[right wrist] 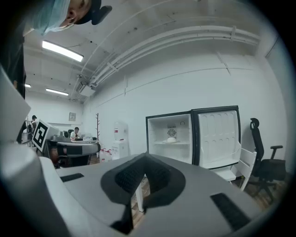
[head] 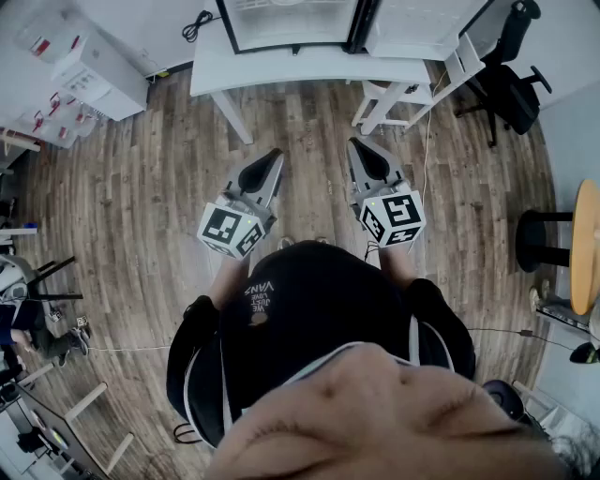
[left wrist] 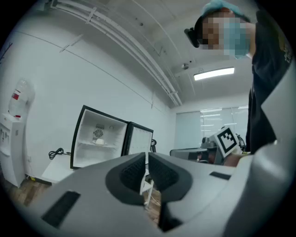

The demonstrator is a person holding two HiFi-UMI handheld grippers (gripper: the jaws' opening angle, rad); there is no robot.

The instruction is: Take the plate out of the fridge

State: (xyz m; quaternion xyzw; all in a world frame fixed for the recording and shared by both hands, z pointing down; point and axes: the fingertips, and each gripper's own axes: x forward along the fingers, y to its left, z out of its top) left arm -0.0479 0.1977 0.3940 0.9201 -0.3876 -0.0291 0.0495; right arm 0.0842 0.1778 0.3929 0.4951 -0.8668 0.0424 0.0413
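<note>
The small fridge (head: 286, 21) stands open on a white table (head: 309, 67) ahead of me, its door (head: 412, 28) swung to the right. On its middle shelf lies a white plate (right wrist: 171, 140) with a pale rounded thing on it; the plate (left wrist: 98, 141) also shows in the left gripper view. My left gripper (head: 274, 156) and right gripper (head: 358, 146) are held side by side over the wooden floor, well short of the table. Both point toward the fridge. The left gripper (left wrist: 146, 155) is shut and empty, and so is the right gripper (right wrist: 147, 160).
A white stool (head: 394, 98) stands under the table's right end, with a black office chair (head: 511, 80) beyond it. A water dispenser (right wrist: 121, 139) is left of the fridge. A round wooden table (head: 586, 248) is at far right, and white equipment (head: 98, 66) at far left.
</note>
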